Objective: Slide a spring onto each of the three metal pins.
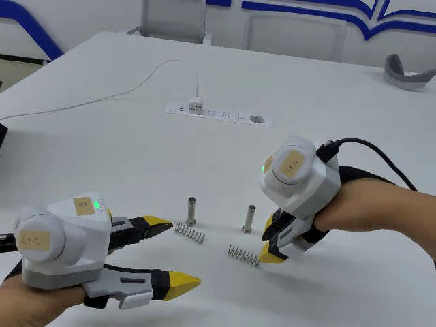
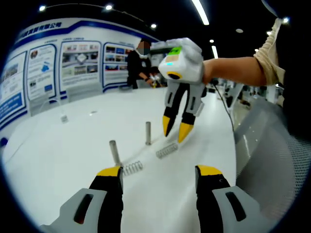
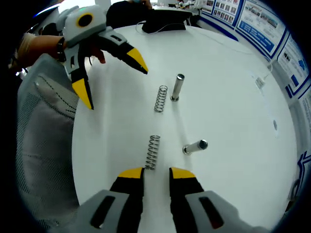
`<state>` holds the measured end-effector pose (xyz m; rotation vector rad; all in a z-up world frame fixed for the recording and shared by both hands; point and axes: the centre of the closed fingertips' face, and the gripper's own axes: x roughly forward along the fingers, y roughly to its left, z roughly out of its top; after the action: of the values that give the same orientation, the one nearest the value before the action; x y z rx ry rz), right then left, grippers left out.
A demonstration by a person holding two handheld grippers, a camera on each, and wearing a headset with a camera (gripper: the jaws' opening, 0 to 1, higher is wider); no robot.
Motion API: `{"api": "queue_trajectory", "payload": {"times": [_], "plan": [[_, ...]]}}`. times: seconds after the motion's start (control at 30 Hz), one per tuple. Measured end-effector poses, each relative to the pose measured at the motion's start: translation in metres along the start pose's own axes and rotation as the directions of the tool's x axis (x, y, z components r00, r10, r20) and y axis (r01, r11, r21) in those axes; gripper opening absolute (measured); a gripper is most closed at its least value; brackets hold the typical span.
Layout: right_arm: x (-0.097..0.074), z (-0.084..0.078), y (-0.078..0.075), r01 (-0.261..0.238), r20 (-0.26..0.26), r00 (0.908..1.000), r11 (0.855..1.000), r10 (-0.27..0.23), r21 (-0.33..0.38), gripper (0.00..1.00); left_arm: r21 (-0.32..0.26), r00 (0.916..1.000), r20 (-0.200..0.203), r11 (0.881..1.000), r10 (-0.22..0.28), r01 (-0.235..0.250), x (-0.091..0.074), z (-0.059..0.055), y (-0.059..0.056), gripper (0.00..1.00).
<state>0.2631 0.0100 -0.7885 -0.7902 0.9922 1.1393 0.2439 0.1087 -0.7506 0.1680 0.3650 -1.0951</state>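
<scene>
On a white worktop (image 1: 136, 163), two short silver metal pins are stood upright, the left pin (image 1: 191, 211) and the right pin (image 1: 249, 219). A small coiled silver wire spring is laid flat in front of each: the left spring (image 1: 189, 232) and the right spring (image 1: 243, 255). The right gripper (image 1: 269, 246), grey with yellow-tipped jaws, is held just beside the right spring's nearer end; whether they touch cannot be told. Its jaws are parted by a narrow gap and nothing is held. In the right gripper view, the spring's long axis is seen running straight ahead from the jaws, slightly toward one tip. The left gripper (image 1: 176, 252) is held near the left spring, with its jaws spread wide and empty. The right spring is judged the likelier first pick.
</scene>
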Motion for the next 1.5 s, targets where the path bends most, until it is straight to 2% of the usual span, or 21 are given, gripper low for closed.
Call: {"api": "queue_trajectory", "payload": {"times": [0.7,0.9,1.23,1.5], "plan": [[0.021,-0.005,0.009,-0.027,-0.008,0.9996,0.998,0.027,0.048,0.17,0.000,1.0000,-0.005,1.000,-0.007,0.007,0.000,0.000,-0.002,0.60],[0.020,-0.005,0.006,-0.023,0.000,0.9997,0.998,0.023,0.064,0.14,0.003,0.9999,-0.007,1.000,-0.010,0.010,0.001,0.001,-0.003,0.60],[0.020,-0.005,0.006,0.009,-0.005,0.9999,1.000,-0.009,0.015,0.12,0.011,0.9997,-0.010,1.000,-0.024,0.024,0.004,0.002,-0.008,0.59],[0.008,-0.003,0.010,0.010,0.010,0.9999,1.000,-0.010,0.006,0.12,0.031,0.9984,-0.016,0.998,-0.054,0.054,0.012,0.006,-0.015,0.57]]}}
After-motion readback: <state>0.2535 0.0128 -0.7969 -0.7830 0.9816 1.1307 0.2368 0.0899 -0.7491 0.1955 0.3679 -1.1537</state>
